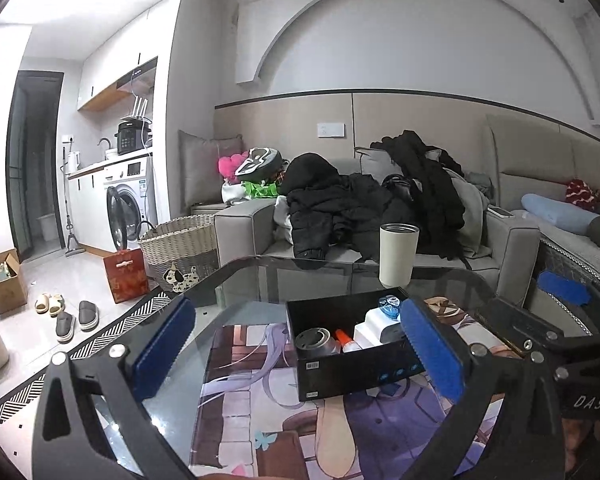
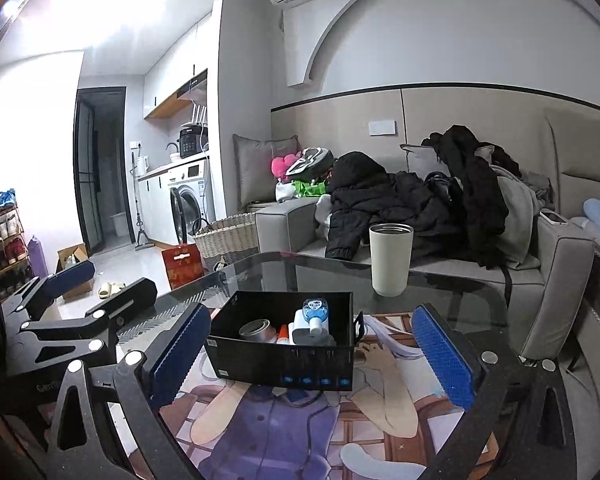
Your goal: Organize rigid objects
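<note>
A black open box [image 1: 360, 372] [image 2: 284, 364] sits on a printed mat on the glass table. Inside it lie a metal tin [image 1: 315, 342] [image 2: 257, 330], an orange-capped white bottle [image 1: 347, 341] [image 2: 283, 334], a white block [image 1: 376, 326] [image 2: 302, 326] and a blue-and-clear device [image 1: 390, 305] [image 2: 315, 307]. My left gripper [image 1: 296, 348] is open and empty, just in front of the box. My right gripper [image 2: 310, 356] is open and empty, its fingers either side of the box. The left gripper also shows at the left of the right wrist view [image 2: 100, 284].
A white tumbler [image 1: 397, 254] [image 2: 390, 258] stands at the far edge of the glass table [image 1: 260, 276] [image 2: 440, 292]. Behind is a grey sofa [image 1: 512, 240] piled with dark clothes. A wicker basket [image 1: 180, 248], red bag and slippers are on the floor left.
</note>
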